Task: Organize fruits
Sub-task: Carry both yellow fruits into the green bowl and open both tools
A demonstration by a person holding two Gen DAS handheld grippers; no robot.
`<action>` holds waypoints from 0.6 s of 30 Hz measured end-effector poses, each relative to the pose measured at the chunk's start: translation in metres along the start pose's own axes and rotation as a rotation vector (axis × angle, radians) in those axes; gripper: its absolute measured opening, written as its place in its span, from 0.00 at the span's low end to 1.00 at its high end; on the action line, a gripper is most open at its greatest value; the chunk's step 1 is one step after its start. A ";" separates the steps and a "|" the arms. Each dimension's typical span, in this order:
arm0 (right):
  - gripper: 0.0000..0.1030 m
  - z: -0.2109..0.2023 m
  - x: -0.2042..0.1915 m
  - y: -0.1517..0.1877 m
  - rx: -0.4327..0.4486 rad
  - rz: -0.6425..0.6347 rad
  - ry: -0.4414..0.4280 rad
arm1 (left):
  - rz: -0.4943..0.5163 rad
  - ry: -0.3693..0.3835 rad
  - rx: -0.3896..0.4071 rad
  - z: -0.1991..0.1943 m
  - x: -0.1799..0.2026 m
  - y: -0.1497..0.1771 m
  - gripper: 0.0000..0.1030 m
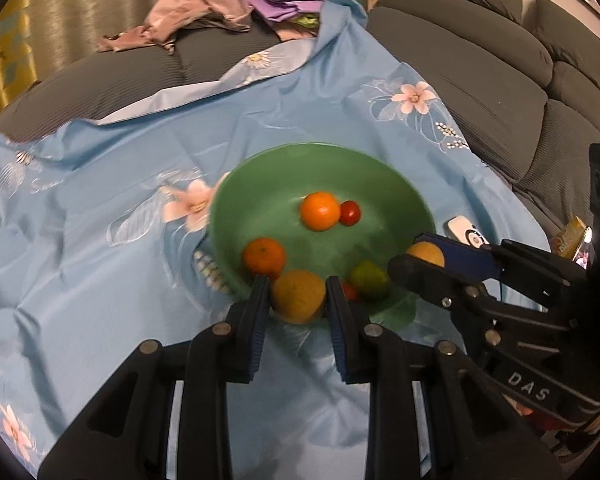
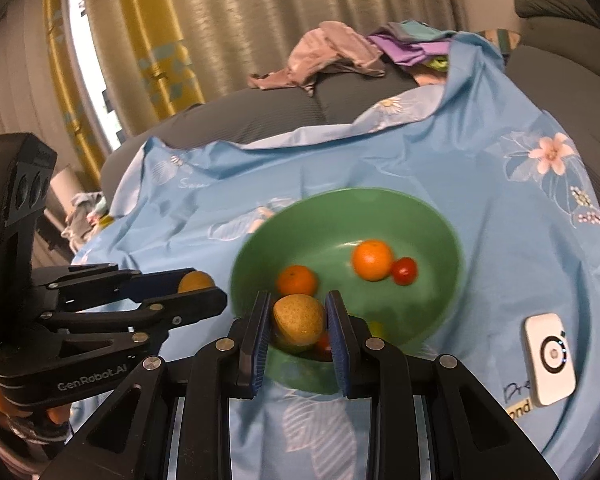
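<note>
Both tongs grip fruit; right view alone shows hand (image 2: 4,404).

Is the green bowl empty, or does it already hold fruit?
Not empty. The green bowl holds two oranges, a cherry tomato and a green fruit.

You had a grey corduroy sofa (image 1: 480,92) as the support, with a light blue flowered sheet (image 1: 100,208) spread over its seat. On the sheet sat a green bowl (image 2: 420,216) and, just beside it, a small white device (image 2: 550,364). Crumpled clothes (image 1: 204,4) lay on the sofa beyond the sheet.
</note>
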State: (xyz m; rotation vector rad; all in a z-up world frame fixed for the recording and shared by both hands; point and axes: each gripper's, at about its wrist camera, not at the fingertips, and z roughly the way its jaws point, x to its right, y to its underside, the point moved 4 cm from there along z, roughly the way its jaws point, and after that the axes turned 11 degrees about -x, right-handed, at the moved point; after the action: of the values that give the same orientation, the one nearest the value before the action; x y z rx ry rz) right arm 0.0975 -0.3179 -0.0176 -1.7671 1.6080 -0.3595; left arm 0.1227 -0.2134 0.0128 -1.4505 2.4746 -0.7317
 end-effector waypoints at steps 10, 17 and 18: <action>0.29 0.005 0.024 -0.008 0.003 0.028 0.017 | 0.029 0.003 -0.027 0.027 0.009 -0.023 0.27; 0.29 0.019 0.032 -0.010 -0.023 0.042 0.022 | 0.025 -0.008 -0.078 0.052 0.006 -0.027 0.27; 0.29 0.020 0.033 -0.010 -0.026 0.042 0.023 | 0.025 -0.013 -0.084 0.055 0.005 -0.027 0.27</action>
State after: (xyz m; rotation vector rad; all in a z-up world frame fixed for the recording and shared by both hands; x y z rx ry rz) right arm 0.1238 -0.3431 -0.0328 -1.7516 1.6707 -0.3421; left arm 0.1627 -0.2462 -0.0207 -1.4452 2.5369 -0.6182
